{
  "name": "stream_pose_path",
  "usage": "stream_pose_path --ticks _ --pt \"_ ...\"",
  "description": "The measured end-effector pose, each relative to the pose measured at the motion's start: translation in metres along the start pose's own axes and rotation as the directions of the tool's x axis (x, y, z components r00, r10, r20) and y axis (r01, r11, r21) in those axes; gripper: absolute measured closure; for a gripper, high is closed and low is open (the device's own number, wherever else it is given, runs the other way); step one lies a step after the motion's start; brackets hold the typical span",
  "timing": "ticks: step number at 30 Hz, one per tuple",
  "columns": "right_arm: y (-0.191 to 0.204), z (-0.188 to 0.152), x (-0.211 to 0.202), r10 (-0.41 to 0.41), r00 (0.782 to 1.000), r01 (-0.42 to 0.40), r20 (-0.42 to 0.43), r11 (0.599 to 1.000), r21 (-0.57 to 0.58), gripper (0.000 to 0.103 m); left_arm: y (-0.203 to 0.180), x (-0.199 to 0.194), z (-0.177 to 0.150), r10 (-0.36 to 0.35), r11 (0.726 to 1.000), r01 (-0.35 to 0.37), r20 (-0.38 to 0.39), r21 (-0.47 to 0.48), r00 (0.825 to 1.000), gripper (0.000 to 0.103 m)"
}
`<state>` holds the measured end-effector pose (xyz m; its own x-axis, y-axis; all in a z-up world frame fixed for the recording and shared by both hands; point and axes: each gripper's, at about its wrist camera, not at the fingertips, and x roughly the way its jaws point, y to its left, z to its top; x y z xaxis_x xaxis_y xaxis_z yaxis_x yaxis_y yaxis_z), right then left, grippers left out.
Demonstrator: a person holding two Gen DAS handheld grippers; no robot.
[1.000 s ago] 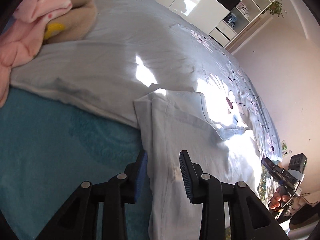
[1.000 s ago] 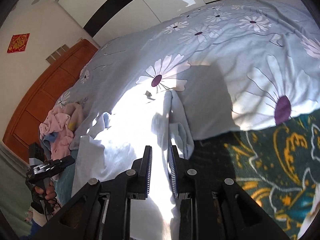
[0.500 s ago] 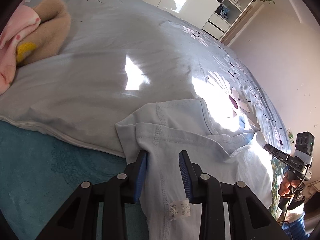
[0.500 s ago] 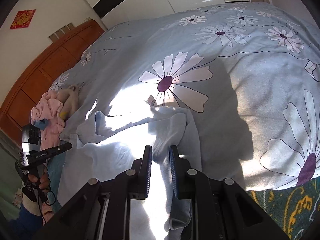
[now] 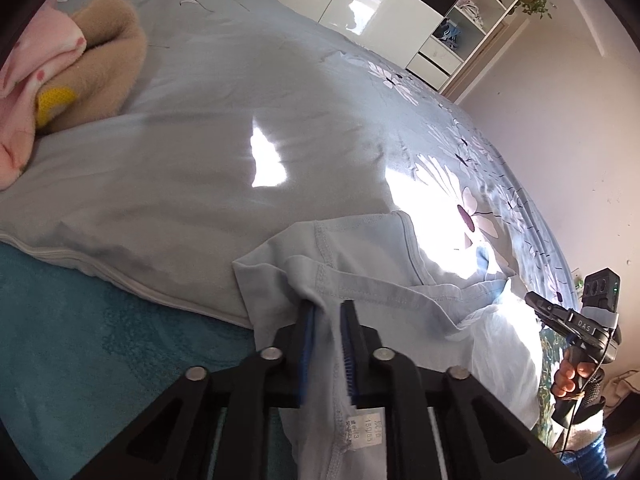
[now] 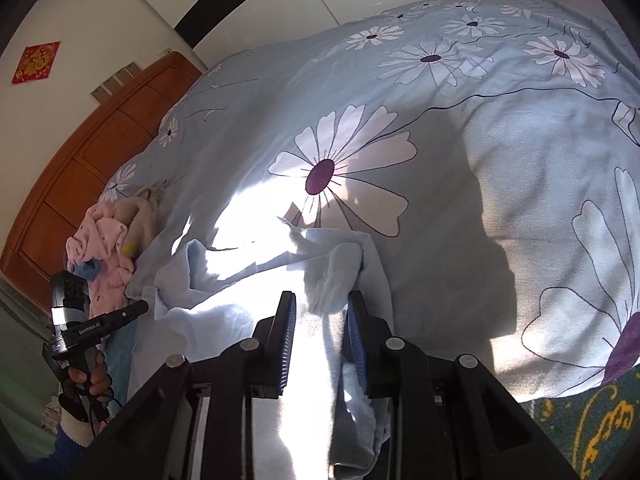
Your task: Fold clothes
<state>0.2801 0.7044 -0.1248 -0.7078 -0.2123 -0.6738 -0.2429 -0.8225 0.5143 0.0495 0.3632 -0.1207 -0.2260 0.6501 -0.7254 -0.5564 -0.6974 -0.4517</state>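
A light blue shirt [image 5: 380, 280] lies crumpled on the floral duvet [image 5: 240, 120], sunlit on its right half. My left gripper [image 5: 328, 306] is shut on the shirt's near hem, above a white size label [image 5: 366, 428]. In the right wrist view, a bunched fold of the same shirt [image 6: 332, 264] sits between the jaws of my right gripper [image 6: 321, 298]. Those jaws are opening, and the left pad stands clear of the cloth. Each view shows the other hand-held gripper at its edge: the right gripper [image 5: 560, 316] and the left gripper [image 6: 100, 324].
A pink garment [image 5: 36, 60] and a beige plush piece [image 5: 104, 64] are piled at the bed's far left. A teal blanket [image 5: 80, 340] covers the near edge. A wooden headboard [image 6: 80, 160] and white shelves [image 5: 460, 20] stand beyond. A dark patterned cloth [image 6: 580, 420] lies at the right.
My left jaws have closed on the shirt's hem, which had lain loose between them. The right jaws have spread a little around the fold.
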Motion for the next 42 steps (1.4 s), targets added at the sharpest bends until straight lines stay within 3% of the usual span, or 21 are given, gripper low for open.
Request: stream_pose_path --ticks 1,3,5,10,14,18,21,23,24,30,33,36,37,39,42 --pt "0.003 0.000 0.001 0.006 1.000 -0.006 -0.010 1.000 -0.011 0.096 -0.001 -0.001 0.000 0.002 1.000 -0.002 -0.002 0.009 1.000 0.099" --pt "0.010 -0.001 0.001 -0.020 1.000 0.019 -0.015 0.999 -0.042 0.098 -0.005 -0.005 0.001 0.012 1.000 -0.012 0.007 0.024 1.000 0.100" --pt "0.016 0.002 -0.007 0.005 1.000 -0.005 0.007 0.998 -0.058 0.100 -0.008 -0.012 0.003 0.014 0.999 -0.015 0.033 0.038 0.999 0.100" --pt "0.027 0.022 -0.041 0.009 0.989 0.006 0.149 0.995 -0.099 0.100 -0.022 -0.046 0.026 -0.024 0.995 0.008 0.165 0.095 0.986 0.100" --pt "0.012 0.033 -0.025 -0.022 0.992 0.027 0.124 0.999 -0.043 0.100 -0.011 -0.016 0.035 0.025 0.997 -0.031 0.092 0.065 0.995 0.100" --pt "0.004 0.023 -0.011 -0.026 0.996 0.028 0.086 0.999 -0.023 0.100 0.005 0.012 0.026 0.047 0.998 -0.047 0.020 0.038 0.999 0.100" --pt "0.007 0.021 -0.012 -0.065 0.994 0.071 0.086 0.995 -0.067 0.098 0.013 0.011 0.022 0.005 1.000 -0.005 0.032 0.010 0.999 0.100" --pt "0.005 0.022 -0.010 -0.078 0.994 0.083 0.075 0.994 -0.066 0.083 0.014 0.010 0.022 -0.008 1.000 0.008 0.034 -0.004 0.999 0.100" --pt "0.005 0.023 -0.008 -0.075 0.995 0.079 0.065 0.995 -0.063 0.081 0.014 0.009 0.022 -0.010 1.000 0.010 0.036 -0.005 0.999 0.100" --pt "0.004 0.015 0.013 -0.108 0.994 0.108 -0.005 0.992 -0.071 0.080 0.013 0.009 0.018 -0.004 1.000 0.004 0.031 0.002 1.000 0.100" --pt "0.007 0.012 0.017 -0.056 0.998 0.056 -0.007 0.997 -0.059 0.080 0.014 0.010 0.018 -0.008 1.000 0.008 0.032 -0.003 0.999 0.100" --pt "0.020 0.011 0.021 -0.056 0.998 0.054 -0.023 0.993 -0.102 0.080 0.013 0.012 0.018 -0.010 1.000 0.011 0.026 -0.005 1.000 0.100" --pt "0.023 0.010 0.023 -0.069 0.997 0.066 -0.025 0.991 -0.115 0.080 0.013 0.012 0.018 -0.012 1.000 0.012 0.025 -0.006 1.000 0.100" --pt "0.025 0.011 0.024 -0.083 0.996 0.079 -0.026 0.990 -0.116 0.097 0.014 0.012 0.018 -0.015 1.000 0.016 0.028 -0.015 0.999 0.100" --pt "0.029 0.013 0.011 -0.063 0.998 0.065 0.021 0.990 -0.125 0.101 0.013 0.001 0.019 -0.051 0.999 0.052 0.068 -0.015 0.996 0.100"
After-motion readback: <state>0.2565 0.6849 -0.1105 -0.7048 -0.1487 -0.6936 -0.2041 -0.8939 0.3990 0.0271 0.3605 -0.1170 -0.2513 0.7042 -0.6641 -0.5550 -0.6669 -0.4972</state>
